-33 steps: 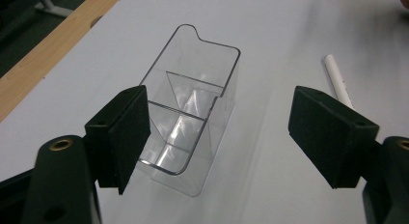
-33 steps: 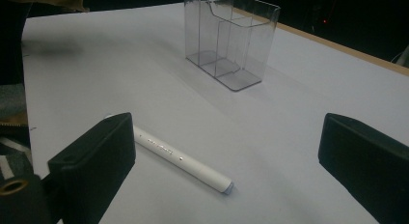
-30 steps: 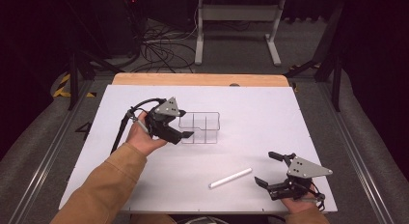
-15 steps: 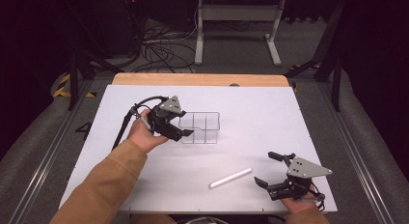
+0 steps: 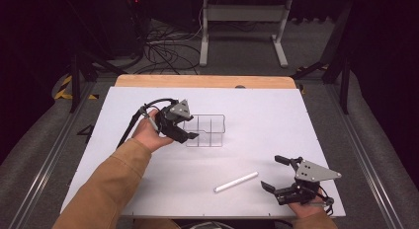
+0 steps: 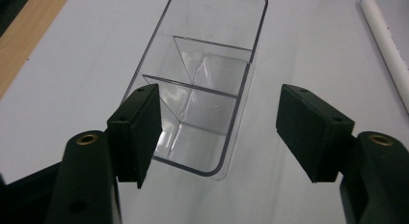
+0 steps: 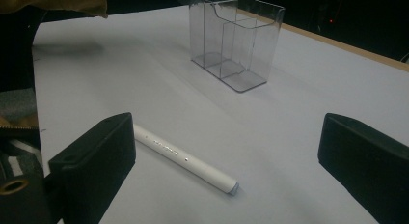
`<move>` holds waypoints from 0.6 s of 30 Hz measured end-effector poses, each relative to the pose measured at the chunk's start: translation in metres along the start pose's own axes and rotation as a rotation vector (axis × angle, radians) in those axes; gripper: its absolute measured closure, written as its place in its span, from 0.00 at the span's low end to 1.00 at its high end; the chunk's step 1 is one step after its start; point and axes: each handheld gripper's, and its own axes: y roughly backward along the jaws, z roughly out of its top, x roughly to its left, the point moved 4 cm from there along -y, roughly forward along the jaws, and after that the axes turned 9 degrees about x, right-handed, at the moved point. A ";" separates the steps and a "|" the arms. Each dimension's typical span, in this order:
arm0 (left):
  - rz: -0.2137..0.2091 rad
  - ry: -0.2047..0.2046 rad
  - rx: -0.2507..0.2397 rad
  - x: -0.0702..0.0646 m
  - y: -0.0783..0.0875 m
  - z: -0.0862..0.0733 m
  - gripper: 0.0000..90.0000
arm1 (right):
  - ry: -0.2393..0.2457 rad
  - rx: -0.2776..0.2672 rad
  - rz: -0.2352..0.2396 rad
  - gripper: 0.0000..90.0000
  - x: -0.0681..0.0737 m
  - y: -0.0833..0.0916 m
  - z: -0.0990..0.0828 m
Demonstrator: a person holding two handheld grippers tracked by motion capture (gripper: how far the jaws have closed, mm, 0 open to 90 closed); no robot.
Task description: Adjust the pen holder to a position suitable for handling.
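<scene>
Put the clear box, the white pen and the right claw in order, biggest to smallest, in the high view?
1. Clear box
2. Right claw, though nearer the camera, so unsure
3. White pen, thinnest

Bright overhead light is washing the white desk evenly, shadows are staying faint, and the frame's upper edges are sinking into darkness.

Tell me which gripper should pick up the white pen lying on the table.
Right. The right gripper sits open beside the white cylindrical pen, which lies ahead of its fingers. The left gripper is open at the clear plastic divided organiser.
</scene>
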 end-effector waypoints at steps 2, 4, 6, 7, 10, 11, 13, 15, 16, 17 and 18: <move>0.009 -0.011 0.018 0.000 -0.003 0.001 0.41 | -0.004 -0.001 0.004 0.07 0.000 0.000 0.000; 0.017 -0.026 0.041 -0.001 -0.005 0.001 0.45 | -0.009 0.003 0.011 0.07 0.001 0.000 0.000; 0.018 -0.038 0.061 -0.002 -0.008 0.002 0.48 | -0.009 0.005 0.015 0.07 0.001 -0.001 -0.001; 0.015 -0.042 0.065 -0.003 -0.009 0.002 0.51 | -0.009 0.005 0.017 0.07 0.001 -0.001 -0.001; 0.013 -0.040 0.088 -0.004 -0.012 0.002 0.55 | -0.009 0.004 0.020 0.07 0.001 -0.001 -0.001; 0.014 -0.041 0.095 -0.004 -0.013 0.002 0.56 | -0.010 0.004 0.022 0.07 0.001 -0.001 -0.001; 0.021 -0.045 0.117 -0.004 -0.016 0.002 0.59 | -0.007 0.004 0.023 0.07 0.001 -0.001 -0.001; 0.027 -0.049 0.138 -0.004 -0.017 0.001 0.61 | -0.011 0.002 0.026 0.07 0.001 -0.001 0.000; 0.031 -0.052 0.143 -0.004 -0.018 0.002 0.62 | -0.003 0.002 0.024 0.07 0.001 -0.002 -0.001; 0.033 -0.052 0.143 -0.004 -0.019 0.002 0.63 | -0.004 0.003 0.025 0.07 0.001 -0.002 -0.001; 0.033 -0.058 0.157 -0.004 -0.019 0.003 0.63 | -0.004 0.004 0.026 0.07 0.001 -0.002 -0.001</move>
